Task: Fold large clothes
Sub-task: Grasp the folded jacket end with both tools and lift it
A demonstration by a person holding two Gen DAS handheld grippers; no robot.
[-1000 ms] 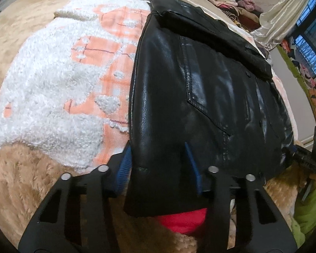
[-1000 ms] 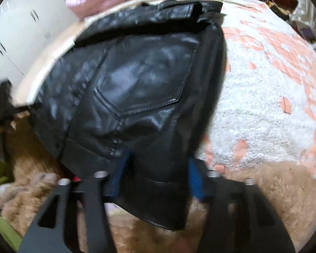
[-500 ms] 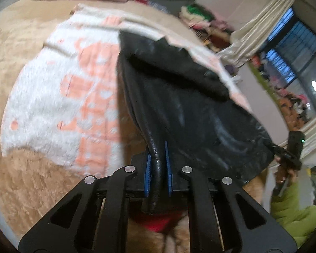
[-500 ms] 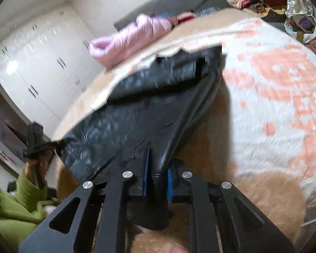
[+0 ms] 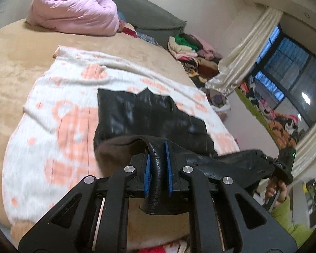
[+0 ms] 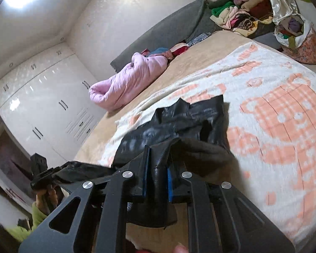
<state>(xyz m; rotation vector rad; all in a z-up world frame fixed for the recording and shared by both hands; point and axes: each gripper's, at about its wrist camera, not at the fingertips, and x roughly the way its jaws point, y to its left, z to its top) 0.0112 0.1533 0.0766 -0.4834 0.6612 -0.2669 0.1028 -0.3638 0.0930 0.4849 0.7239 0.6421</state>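
Observation:
A black leather jacket [image 5: 136, 113] lies on a white and orange blanket [image 5: 52, 130] on the bed, its far part flat, its near hem lifted. My left gripper [image 5: 158, 166] is shut on one hem corner. My right gripper [image 6: 158, 177] is shut on the other hem corner. The jacket [image 6: 189, 120] hangs stretched between the two. The right gripper also shows at the right of the left wrist view [image 5: 284, 164], and the left gripper shows at the left of the right wrist view [image 6: 42, 177].
A pink quilt [image 5: 73, 14] lies at the head of the tan bed [image 5: 14, 59]. A pile of clothes [image 5: 191, 48] sits beyond the bed by a curtain [image 5: 240, 61]. White wardrobes [image 6: 42, 109] stand along the wall. A bag of clothes [image 6: 299, 38] stands on the floor.
Both grippers closed on the jacket's near hem and lifted it up off the bed. The hem now folds over toward the far part of the jacket.

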